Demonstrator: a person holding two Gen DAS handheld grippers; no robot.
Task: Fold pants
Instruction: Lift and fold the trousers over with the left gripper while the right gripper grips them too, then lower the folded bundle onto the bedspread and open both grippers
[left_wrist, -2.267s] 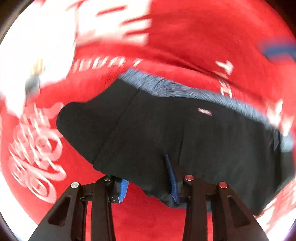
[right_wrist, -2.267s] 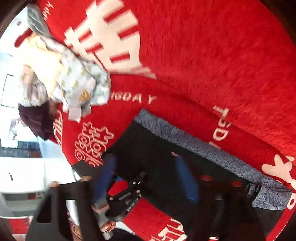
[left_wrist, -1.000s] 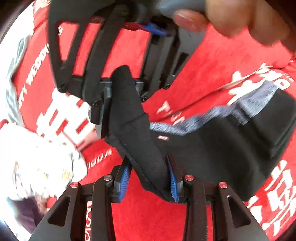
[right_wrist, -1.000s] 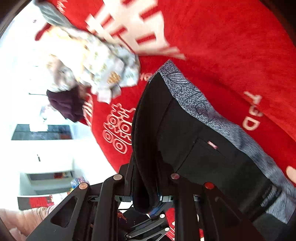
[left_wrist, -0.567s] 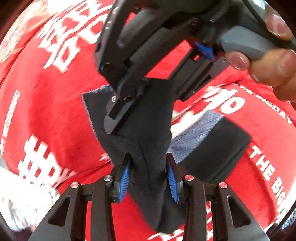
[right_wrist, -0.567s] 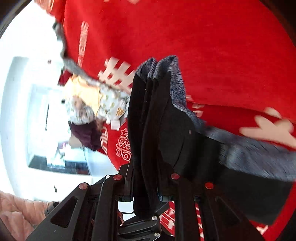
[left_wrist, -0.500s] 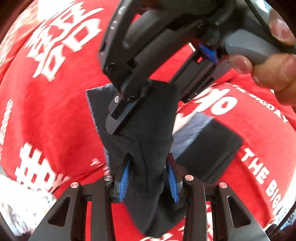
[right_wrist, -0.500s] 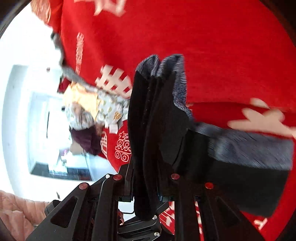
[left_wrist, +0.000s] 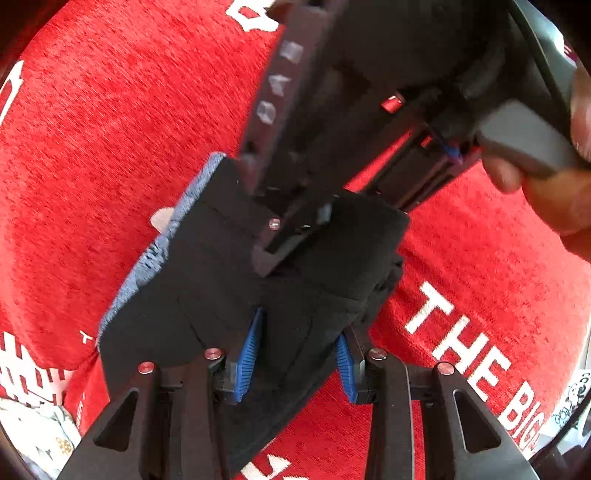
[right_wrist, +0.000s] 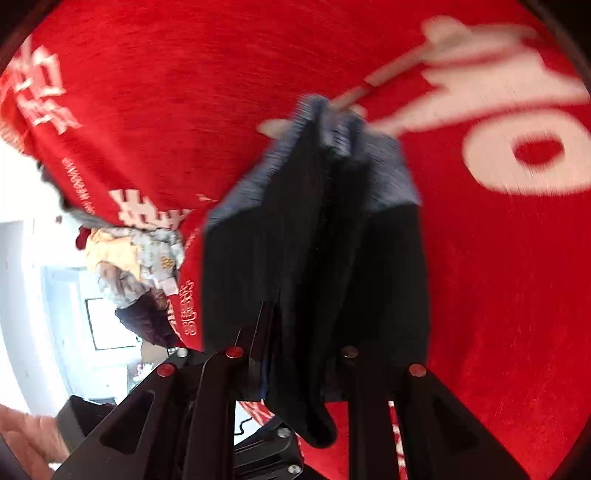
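The black pants (left_wrist: 221, 280) with a grey-blue waistband (left_wrist: 155, 254) hang folded in the air above the red cloth. My left gripper (left_wrist: 297, 354) is shut on a bunched fold of them between its blue pads. My right gripper (right_wrist: 299, 354) is shut on another thick fold of the pants (right_wrist: 325, 266), whose waistband (right_wrist: 332, 133) points away. In the left wrist view the right gripper (left_wrist: 295, 229) reaches in from above, clamped on the same bundle close to my left one.
A red cloth with white lettering (left_wrist: 92, 129) covers the surface under the pants. A pile of patterned and dark clothes (right_wrist: 140, 258) lies at its left edge. A hand (left_wrist: 554, 184) holds the right gripper's handle.
Both grippers lifted the pants off the cloth and came close together, doubling the garment. The bundle has since swung, with the waistband now hanging off to one side.
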